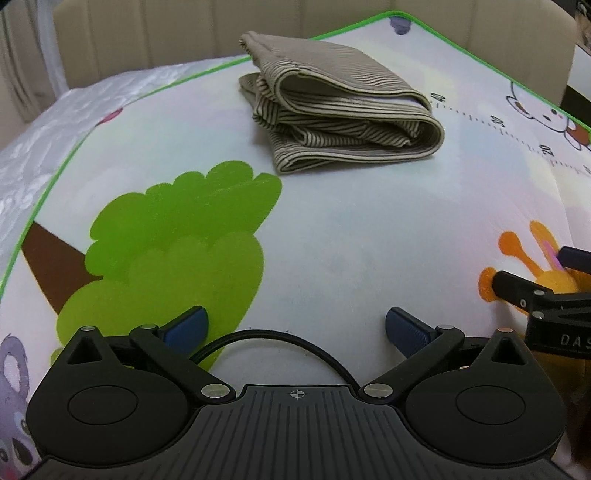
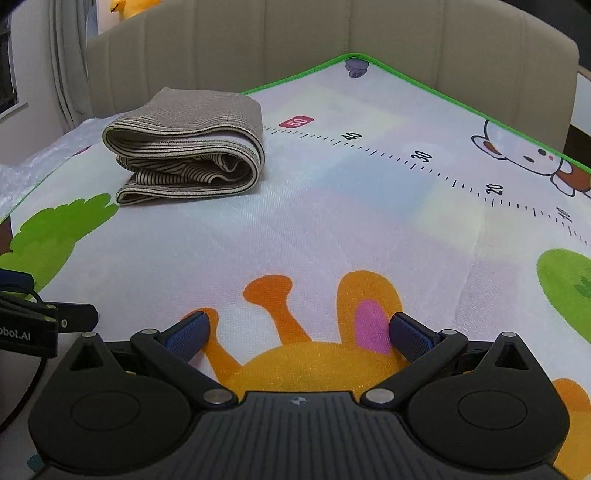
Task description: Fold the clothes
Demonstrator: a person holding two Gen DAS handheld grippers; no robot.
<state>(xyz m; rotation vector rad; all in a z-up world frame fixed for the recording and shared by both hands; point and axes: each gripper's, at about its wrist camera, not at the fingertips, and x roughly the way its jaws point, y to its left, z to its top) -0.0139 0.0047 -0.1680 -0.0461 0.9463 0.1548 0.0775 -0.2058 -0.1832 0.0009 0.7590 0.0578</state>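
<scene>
- Left wrist view: the left gripper (image 1: pixel 297 328) hangs over the mat (image 1: pixel 351 240) with its jaws spread wide and nothing between the blue pads (image 1: pixel 186 326).
- The landmark here is the garment (image 1: pixel 332 107), a beige striped piece folded into a thick, layered bundle. It lies on the mat, well beyond the gripper and apart from it.
- The mat's green edge (image 1: pixel 147 86) runs just behind the garment, and a beige headboard (image 1: pixel 147 33) stands beyond that edge.
- A printed green tree (image 1: pixel 177 240) sits on the near left side of the garment, between it and the left gripper.
- A printed ruler (image 1: pixel 517 133) runs off to the right of the garment, starting close beside its fold.
- Part of the right gripper (image 1: pixel 554 295) enters at the right edge, far to the near right of the garment, over a printed orange animal (image 1: pixel 517 254).
- Right wrist view: the right gripper (image 2: pixel 299 332) is also released, jaws wide apart, with only the orange animal (image 2: pixel 314 332) print under them.
- The garment (image 2: pixel 188 147) lies far to the upper left of this gripper, resting on the mat (image 2: pixel 332 221), untouched.
- The ruler (image 2: pixel 424 158) stretches rightward from the garment, with a red mark (image 2: pixel 296 121) just beside it.
- The headboard (image 2: pixel 295 48) rises behind the garment.
- Part of the left gripper (image 2: pixel 37 317) shows at the left edge, near and below the garment.
</scene>
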